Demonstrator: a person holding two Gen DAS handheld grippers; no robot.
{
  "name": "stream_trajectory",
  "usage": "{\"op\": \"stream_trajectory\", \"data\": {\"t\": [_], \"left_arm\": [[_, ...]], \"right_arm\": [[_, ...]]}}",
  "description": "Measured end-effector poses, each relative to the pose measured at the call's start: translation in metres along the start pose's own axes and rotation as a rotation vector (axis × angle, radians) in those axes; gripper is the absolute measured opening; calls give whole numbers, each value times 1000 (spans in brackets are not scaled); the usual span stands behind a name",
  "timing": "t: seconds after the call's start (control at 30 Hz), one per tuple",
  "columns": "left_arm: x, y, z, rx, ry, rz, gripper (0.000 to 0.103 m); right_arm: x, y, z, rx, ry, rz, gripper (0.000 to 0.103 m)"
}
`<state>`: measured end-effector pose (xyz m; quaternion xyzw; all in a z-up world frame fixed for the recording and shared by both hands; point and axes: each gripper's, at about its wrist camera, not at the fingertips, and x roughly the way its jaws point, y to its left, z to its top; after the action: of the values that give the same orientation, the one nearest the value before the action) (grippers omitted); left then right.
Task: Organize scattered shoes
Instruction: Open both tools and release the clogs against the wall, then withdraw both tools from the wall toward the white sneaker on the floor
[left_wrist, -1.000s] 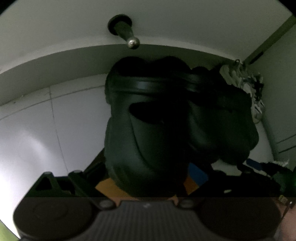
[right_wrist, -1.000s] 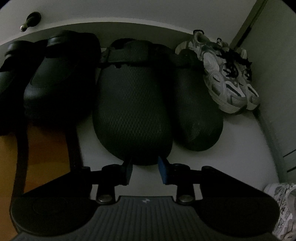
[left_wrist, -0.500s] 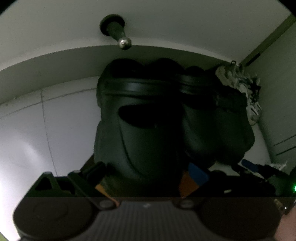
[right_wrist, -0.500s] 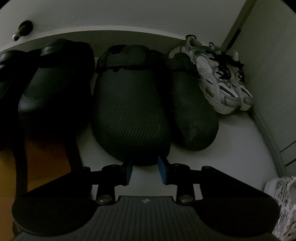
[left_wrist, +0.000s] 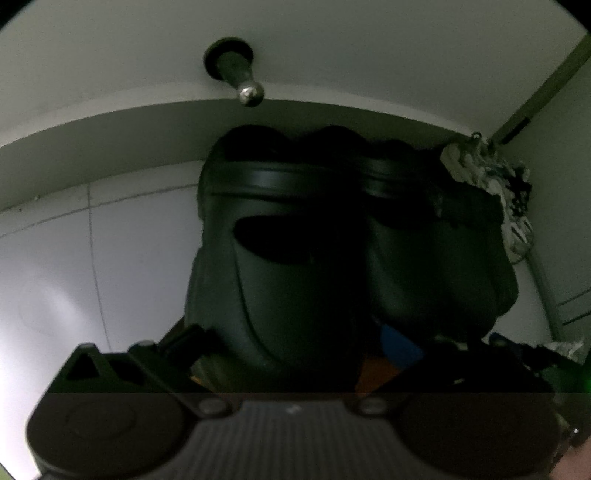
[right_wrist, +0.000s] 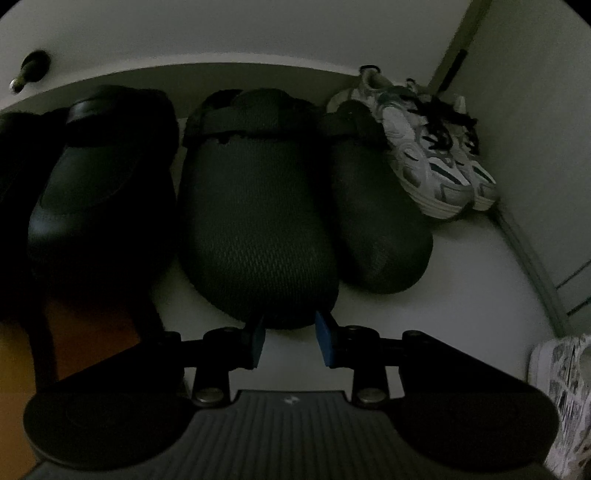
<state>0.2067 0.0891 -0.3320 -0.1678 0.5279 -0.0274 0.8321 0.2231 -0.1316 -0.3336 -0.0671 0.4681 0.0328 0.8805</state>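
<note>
Left tool opening wider round black clog, right tool clenched empty, bare floor rightward

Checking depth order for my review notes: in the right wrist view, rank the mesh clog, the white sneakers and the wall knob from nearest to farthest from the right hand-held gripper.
1. Mesh clog: toe between the right hand-held gripper fingertips.
2. White sneakers: upper right, by the corner.
3. Wall knob: upper left, on the back wall.

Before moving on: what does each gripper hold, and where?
Right gripper pinches the black textured clog by its toe; left gripper, jaws opening, straddles the smooth black clog.
</note>
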Motion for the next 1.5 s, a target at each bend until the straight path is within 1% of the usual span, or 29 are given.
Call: {"op": "stream_trajectory", "data": {"t": [0.03,0.07,0.17,0.2,0.27,0.33,0.37,0.43,0.47,0.5,0.6,0.67,0.7,0.73,0.77,0.8,0.83,0.87,0.9,1.0,1.07,1.13,1.17,1.23,1.3,1.4,1.43,1.47,1.5], "left_arm": [[1,1,3,-10,2,4,103],[4,2,8,-6,12,8,102],[6,6,18,3,53,3,100],[6,8,21,5,73,4,95],[-4,10,25,-3,106,53,95],[-18,9,25,-5,108,91,98],[-31,6,24,3,117,125,98],[-47,0,21,7,121,125,98],[-55,-3,19,9,123,125,98],[-63,-6,18,11,125,124,98],[-92,-28,10,57,136,111,98],[-113,-45,8,75,140,98,98],[-124,-53,7,83,143,91,98],[-141,-64,4,79,136,82,98],[-158,-75,2,74,130,73,98],[-165,-82,1,78,124,73,99],[-182,-92,-1,68,124,87,101],[-199,-102,-4,58,124,102,102],[-216,-112,-6,48,123,116,102],[-244,-128,-21,14,151,83,103],[-252,-136,-32,26,177,72,103],[-257,-141,-46,39,191,60,103],[-261,-144,-57,48,199,51,103],[-256,-146,-71,62,240,36,103],[-253,-147,-79,58,267,22,103],[-244,-150,-91,91,318,39,103],[-238,-153,-95,113,350,53,103],[-236,-156,-98,123,365,74,103],[-238,-158,-100,127,368,84,103]], "right_arm": [[-3,-3,-1,-1,8,17,55],[-5,-5,-1,-2,15,35,68],[-24,-11,-5,9,20,35,70],[-30,-14,-6,18,24,36,70],[-47,-20,-9,42,35,36,74],[-65,-29,-14,86,40,33,78],[-71,-33,-15,98,42,33,79],[-104,-44,-24,138,33,8,80],[-109,-47,-25,139,30,4,82],[-126,-52,-28,141,29,-13,82],[-160,-60,-34,146,39,-46,82],[-178,-67,-38,172,52,-53,82],[-195,-70,-42,210,56,-53,82],[-212,-74,-46,247,60,-52,82],[-217,-76,-47,258,61,-55,82],[-233,-78,-50,281,68,-61,83],[-249,-80,-53,304,74,-67,83],[-254,-82,-54,317,83,-61,83],[-271,-83,-57,337,88,-22,83],[-296,-84,-56,337,89,-16,84],[-310,-88,-57,361,83,-16,84],[-324,-94,-63,469,119,2,84],[-327,-93,-67,475,130,-9,84],[-334,-91,-74,486,151,-29,84],[-338,-95,-79,499,150,-49,84],[-341,-98,-87,503,153,-85,84],[-340,-97,-90,493,157,-97,84],[-339,-96,-92,484,163,-99,84],[-334,-92,-97,456,196,-85,84]]}}
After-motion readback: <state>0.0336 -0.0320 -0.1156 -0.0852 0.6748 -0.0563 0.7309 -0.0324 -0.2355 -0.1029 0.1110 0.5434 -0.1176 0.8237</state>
